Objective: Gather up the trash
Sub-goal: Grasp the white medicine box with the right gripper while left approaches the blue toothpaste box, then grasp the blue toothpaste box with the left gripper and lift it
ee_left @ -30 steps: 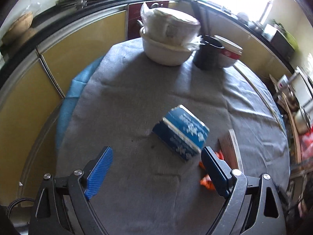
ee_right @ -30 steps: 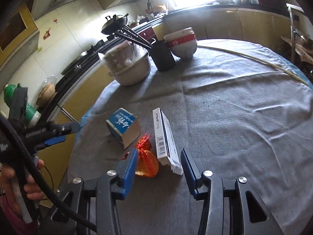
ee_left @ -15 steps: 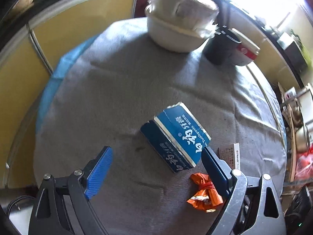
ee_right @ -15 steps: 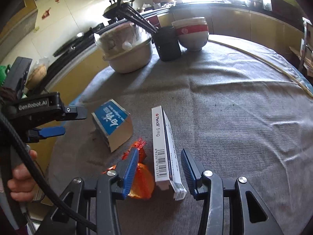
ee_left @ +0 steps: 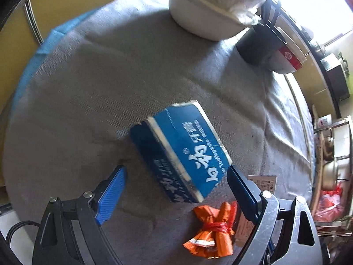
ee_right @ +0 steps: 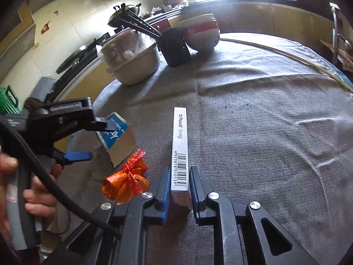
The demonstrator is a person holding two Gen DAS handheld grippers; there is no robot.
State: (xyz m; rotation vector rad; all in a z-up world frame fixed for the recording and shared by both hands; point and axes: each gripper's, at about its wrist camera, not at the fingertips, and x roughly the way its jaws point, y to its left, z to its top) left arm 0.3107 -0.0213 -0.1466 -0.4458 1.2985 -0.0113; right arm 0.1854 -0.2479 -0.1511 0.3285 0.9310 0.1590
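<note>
A blue toothpaste box (ee_left: 183, 152) lies on the grey tablecloth (ee_left: 92, 92), just ahead of my open left gripper (ee_left: 174, 187); its near end sits between the spread fingers without touching them. An orange wrapper tied with red string (ee_left: 211, 234) lies by the left gripper's right finger. My right gripper (ee_right: 179, 190) has closed around the near end of a long white medicine box (ee_right: 180, 145) lying on the cloth. The toothpaste box (ee_right: 117, 137), orange wrapper (ee_right: 125, 181) and left gripper (ee_right: 88, 141) also show in the right wrist view.
At the far side of the table stand a large white pot covered with plastic (ee_right: 134, 59), a black holder with chopsticks (ee_right: 175, 46) and stacked red-and-white bowls (ee_right: 201, 33). Yellow cabinets (ee_left: 72, 4) run behind. A rack with pots (ee_left: 331, 154) stands at the right.
My left gripper moved in over the toothpaste box, still open. My right gripper moved forward onto the white medicine box and its fingers closed from wide apart onto the box's near end.
</note>
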